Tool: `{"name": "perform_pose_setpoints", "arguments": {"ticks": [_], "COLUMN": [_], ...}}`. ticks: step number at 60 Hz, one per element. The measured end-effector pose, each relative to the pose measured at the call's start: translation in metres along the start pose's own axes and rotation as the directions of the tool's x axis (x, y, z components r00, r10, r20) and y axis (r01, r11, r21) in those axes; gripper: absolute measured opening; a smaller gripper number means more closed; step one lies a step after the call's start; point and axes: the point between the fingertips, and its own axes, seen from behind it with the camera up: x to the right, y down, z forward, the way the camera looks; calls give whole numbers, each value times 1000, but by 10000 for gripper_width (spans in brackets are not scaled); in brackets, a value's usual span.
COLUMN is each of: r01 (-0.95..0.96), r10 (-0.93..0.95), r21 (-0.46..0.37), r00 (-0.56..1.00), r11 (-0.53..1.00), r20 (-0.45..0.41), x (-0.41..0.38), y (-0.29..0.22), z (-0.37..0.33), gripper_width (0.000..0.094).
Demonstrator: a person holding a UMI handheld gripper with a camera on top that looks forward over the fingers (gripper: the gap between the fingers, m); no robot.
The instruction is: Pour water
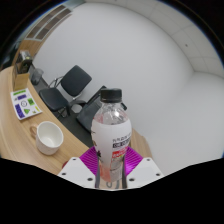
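Tongs [109, 172] clamped on upright bottle [111, 135]

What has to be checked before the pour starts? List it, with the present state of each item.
1. Tongs gripping the water bottle: ok, both purple pads press on its lower body.
2. Bottle upright: ok, it stands straight between the fingers.
3. Cap removed: not ok, a dark cap sits on the neck.
4. Water in the bottle: cannot tell, the label hides the level.
5. White cup ready: ok, it stands upright on the wooden table, mouth up, beside the bottle and apart from it.
6. Cup empty: cannot tell, its inside is barely visible.
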Motion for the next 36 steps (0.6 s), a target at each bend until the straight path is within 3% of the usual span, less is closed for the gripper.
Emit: {"name": "perform_pose_setpoints", "arguments": {"ticks": [7,13,23,34,36], "r01": [-374,-560,-639,-664,-672], "r10": [371,553,637,656,655], "r21": [-2,-28,-85,-92,-61], "r00": [919,809,728,692,691], "r11": [927,828,764,742,738], "r20": [134,200,254,302,305], "x": [-19,-38,-74,-99,-97], "y": [14,27,55,71,68], "z": [5,16,35,48,48], "gripper_width": [298,298,299,307,305]}}
